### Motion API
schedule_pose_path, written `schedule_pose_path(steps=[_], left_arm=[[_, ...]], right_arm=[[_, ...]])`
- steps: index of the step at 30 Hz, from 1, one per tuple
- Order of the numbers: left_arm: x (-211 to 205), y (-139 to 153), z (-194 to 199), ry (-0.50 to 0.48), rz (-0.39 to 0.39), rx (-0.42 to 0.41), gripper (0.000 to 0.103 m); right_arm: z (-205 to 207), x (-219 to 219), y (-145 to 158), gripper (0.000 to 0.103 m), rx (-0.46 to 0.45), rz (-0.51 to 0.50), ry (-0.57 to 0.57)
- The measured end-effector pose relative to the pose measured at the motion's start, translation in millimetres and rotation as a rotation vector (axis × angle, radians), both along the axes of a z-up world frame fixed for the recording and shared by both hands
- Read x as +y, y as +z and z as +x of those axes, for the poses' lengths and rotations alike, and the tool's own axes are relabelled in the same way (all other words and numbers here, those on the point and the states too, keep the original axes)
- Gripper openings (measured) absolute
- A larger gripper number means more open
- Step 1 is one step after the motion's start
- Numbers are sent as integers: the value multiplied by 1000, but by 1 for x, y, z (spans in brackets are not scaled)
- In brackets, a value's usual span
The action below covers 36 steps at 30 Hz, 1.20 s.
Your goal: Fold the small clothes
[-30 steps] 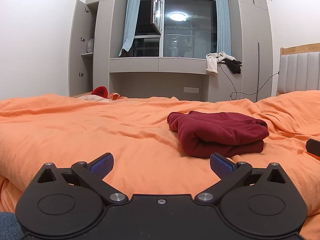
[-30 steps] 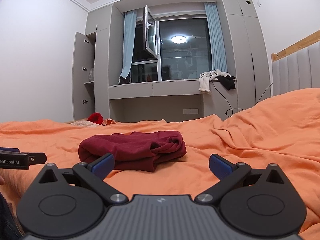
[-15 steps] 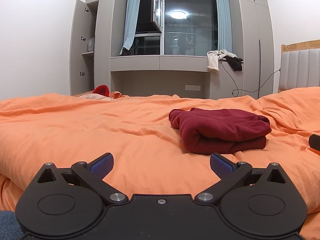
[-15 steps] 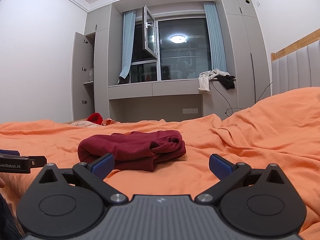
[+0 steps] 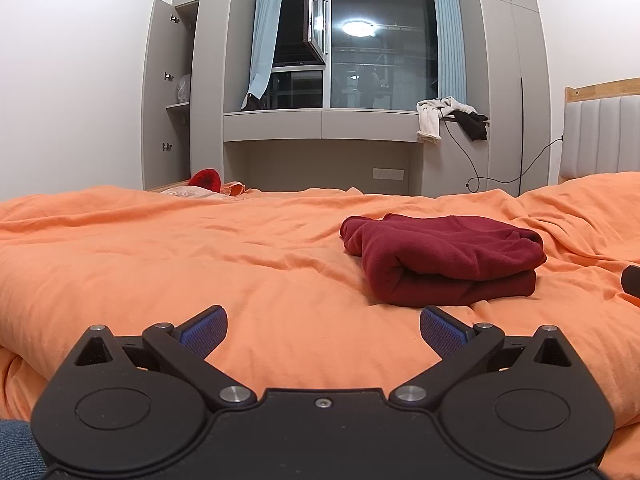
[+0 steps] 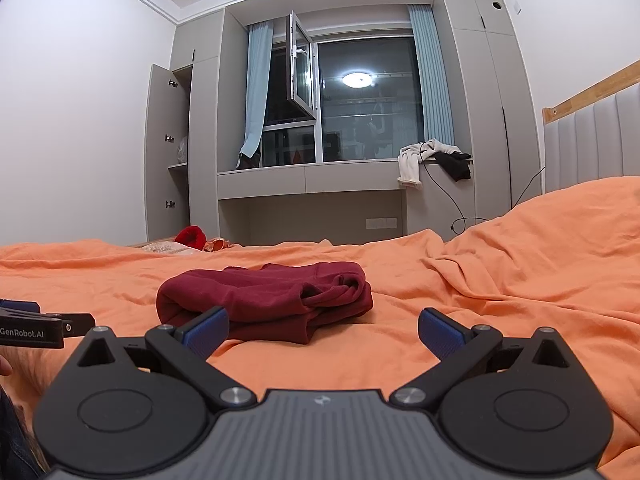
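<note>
A dark red garment (image 5: pixel 444 260) lies folded in a compact bundle on the orange bed cover (image 5: pixel 180 248); it also shows in the right wrist view (image 6: pixel 268 300). My left gripper (image 5: pixel 323 330) is open and empty, low over the cover, with the bundle ahead and to the right. My right gripper (image 6: pixel 323 330) is open and empty, with the bundle just ahead, left of centre. The left gripper's side shows at the left edge of the right wrist view (image 6: pixel 36 330).
A padded headboard (image 5: pixel 600 136) stands at the right. A grey wardrobe and window ledge (image 5: pixel 320 124) are beyond the bed, with white and black clothes (image 5: pixel 448 118) on the ledge. A red item (image 5: pixel 206 179) lies at the bed's far edge.
Both grippers stay open and empty. The left view has tilted up slightly and shifted a little; the red bundle has not moved on the cover.
</note>
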State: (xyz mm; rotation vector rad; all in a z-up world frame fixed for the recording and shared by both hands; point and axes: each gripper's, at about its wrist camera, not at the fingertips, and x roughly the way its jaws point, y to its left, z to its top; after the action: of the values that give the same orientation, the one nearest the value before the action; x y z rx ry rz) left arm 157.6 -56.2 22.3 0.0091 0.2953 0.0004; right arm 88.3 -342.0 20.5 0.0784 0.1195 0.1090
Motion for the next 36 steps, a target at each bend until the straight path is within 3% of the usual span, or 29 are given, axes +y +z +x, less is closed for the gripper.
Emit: schedule_pose_path(steps=[36], left_arm=[[-9,-4,-1,-12,30,27,103]], right_arm=[[2,-4,-3,103,-8,-10,-3]])
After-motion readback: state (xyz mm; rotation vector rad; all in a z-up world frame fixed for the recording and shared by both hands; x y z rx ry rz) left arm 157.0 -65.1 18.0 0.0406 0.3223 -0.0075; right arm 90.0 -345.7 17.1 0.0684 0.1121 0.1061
